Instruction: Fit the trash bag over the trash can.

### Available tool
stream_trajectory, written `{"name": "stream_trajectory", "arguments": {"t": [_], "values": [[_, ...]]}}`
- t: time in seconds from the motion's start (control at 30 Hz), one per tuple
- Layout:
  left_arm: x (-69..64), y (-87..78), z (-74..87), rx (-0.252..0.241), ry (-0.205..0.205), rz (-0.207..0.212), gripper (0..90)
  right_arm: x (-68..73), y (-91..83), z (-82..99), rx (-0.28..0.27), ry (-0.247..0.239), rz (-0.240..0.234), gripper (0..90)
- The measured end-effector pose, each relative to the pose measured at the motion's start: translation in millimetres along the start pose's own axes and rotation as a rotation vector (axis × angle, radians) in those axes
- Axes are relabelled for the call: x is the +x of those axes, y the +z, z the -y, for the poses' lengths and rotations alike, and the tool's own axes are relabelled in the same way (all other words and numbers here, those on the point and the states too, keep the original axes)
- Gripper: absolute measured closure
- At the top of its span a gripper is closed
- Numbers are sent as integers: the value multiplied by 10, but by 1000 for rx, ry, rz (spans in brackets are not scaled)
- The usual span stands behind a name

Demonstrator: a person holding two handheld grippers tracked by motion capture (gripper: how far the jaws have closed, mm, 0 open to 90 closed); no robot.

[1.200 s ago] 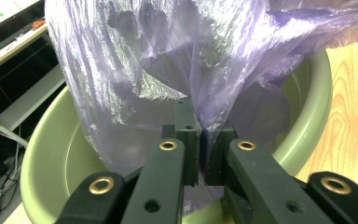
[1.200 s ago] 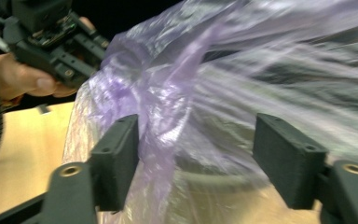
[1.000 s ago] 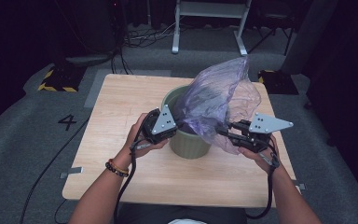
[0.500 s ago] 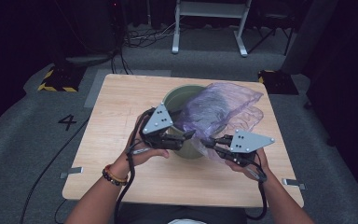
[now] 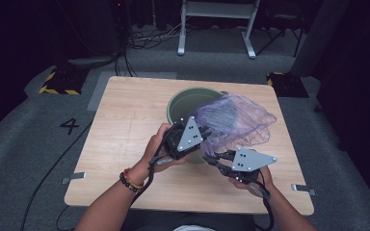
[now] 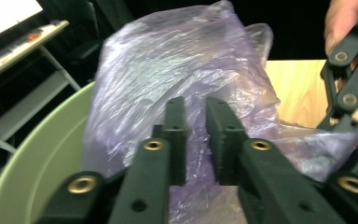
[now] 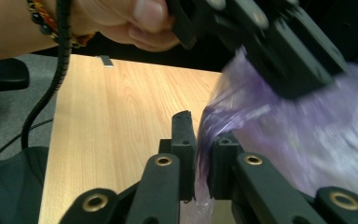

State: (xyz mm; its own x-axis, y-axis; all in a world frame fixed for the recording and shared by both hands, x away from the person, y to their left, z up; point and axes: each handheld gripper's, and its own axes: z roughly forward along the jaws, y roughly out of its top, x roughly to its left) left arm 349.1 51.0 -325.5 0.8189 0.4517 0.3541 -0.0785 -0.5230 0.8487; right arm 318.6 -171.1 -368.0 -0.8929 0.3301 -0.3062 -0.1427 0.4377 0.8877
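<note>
Both claws work on one purple plastic bag (image 5: 236, 122) that lies bunched over the right side of a green bucket (image 5: 180, 103), spilling past the rim toward the right of the worktop (image 5: 125, 125). Left claw (image 5: 203, 132) sits at the bucket's near edge; its jaws have just been closing, and in the left gripper view (image 6: 196, 135) they stand almost together with a narrow gap, the bag's film bunched in front of and between them, though whether the pads press on it cannot be told. Right claw (image 5: 211, 159) lies lower, just below the bag's near edge; in the right gripper view (image 7: 199, 140) its jaws, which opened slightly a moment ago, are nearly together and pinch a fold of the purple film.
</note>
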Motion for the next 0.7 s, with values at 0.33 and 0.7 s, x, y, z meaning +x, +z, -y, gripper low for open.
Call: {"name": "stream_trajectory", "arguments": {"t": [0.33,0.7], "values": [[175,-328,347,-48,-113,-37,890,7,-282,191,-9,68,45,682],[230,-369,716,-94,-206,-42,843,-256,-375,444,-34,179,314,450]]}}
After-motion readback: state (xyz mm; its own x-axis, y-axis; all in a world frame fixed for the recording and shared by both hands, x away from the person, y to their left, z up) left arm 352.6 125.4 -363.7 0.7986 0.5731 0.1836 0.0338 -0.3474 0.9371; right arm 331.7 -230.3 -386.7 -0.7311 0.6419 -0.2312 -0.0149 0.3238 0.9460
